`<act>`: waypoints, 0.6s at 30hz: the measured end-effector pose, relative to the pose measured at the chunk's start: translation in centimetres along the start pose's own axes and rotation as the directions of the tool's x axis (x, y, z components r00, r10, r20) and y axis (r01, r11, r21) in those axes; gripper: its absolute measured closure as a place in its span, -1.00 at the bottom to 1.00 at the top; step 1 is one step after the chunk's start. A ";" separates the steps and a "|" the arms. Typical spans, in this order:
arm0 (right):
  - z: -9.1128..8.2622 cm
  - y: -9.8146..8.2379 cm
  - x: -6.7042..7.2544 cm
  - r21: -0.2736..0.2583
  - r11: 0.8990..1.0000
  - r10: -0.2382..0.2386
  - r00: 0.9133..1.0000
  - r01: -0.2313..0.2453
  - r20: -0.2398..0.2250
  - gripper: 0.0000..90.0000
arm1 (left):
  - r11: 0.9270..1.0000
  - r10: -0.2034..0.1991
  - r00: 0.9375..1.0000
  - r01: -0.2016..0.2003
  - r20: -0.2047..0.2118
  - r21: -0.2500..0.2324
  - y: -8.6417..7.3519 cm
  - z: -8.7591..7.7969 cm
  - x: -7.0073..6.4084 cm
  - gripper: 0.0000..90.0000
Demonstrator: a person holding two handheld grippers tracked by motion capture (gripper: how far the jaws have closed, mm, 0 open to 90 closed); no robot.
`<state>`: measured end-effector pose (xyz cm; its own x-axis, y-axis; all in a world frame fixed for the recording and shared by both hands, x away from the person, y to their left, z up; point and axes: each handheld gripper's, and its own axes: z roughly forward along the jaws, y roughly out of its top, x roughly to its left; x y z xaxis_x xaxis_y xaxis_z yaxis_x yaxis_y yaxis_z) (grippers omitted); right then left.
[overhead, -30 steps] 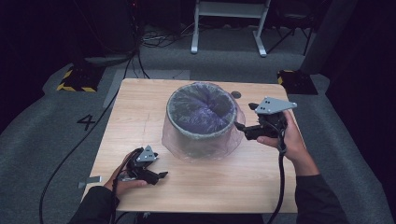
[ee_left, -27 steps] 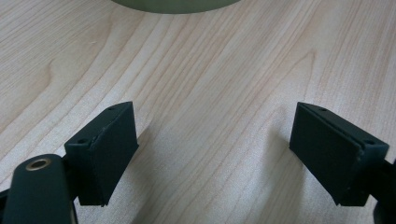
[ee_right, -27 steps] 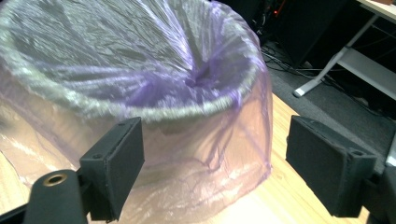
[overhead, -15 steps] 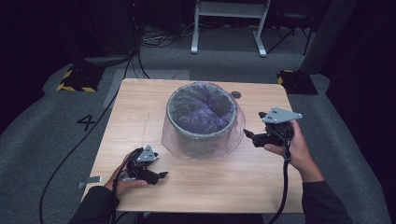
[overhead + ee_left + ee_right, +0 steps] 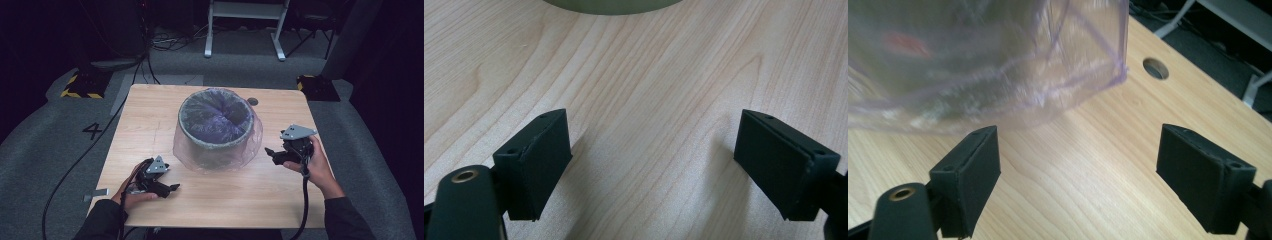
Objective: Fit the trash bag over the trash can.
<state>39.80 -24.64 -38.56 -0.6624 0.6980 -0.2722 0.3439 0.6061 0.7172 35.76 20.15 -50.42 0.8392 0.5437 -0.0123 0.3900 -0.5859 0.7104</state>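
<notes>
Near the desk's [image 5: 280,210] far edge, a bin [image 5: 216,131] wears a thin, slippery, loose bag [image 5: 252,145]; left gripper [image 5: 170,188] and right gripper [image 5: 270,153] gape empty. The draped skirt looks likeliest to pinch.

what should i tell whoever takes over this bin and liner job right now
Left gripper: open, holding nothing, low over the front left of the pale wooden table.
Right gripper: open, holding nothing, just right of the bin, jaws facing the bag.
Round grey waste bin: mid-table, with the clear purplish plastic bag lining it and folded down over the rim, loose skirt reaching the tabletop.
Done: the liner is in and draped over the rim.
Left: probably just tidying the loose skirt, if anything.
</notes>
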 end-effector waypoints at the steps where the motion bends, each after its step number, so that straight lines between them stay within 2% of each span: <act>1: 0.2 -0.2 0.1 0.009 1.000 -0.003 1.000 0.003 0.007 -0.61 | 1.000 0.000 1.000 0.000 0.000 0.000 0.0 0.0 0.0 -0.68; 9: 1.5 -2.0 0.5 0.071 0.997 0.000 1.000 0.000 -0.002 -0.61 | 1.000 0.000 1.000 0.000 0.000 0.000 0.0 0.0 0.0 -0.68; 12: 2.3 -3.1 0.9 0.112 0.994 -0.009 1.000 0.010 -0.008 -0.61 | 1.000 0.000 1.000 0.000 0.000 0.000 0.0 0.0 0.0 -0.67; 18: 2.9 -4.5 1.3 0.141 0.990 -0.005 1.000 0.007 -0.013 -0.61 | 1.000 0.000 1.000 0.000 0.000 0.000 0.0 0.0 0.0 -0.68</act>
<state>39.39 -25.36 -44.00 -0.6724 0.6900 -0.2677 0.4298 0.6585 0.6177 35.76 20.15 -50.42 0.8393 0.5435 -0.0123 0.3899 -0.5860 0.7103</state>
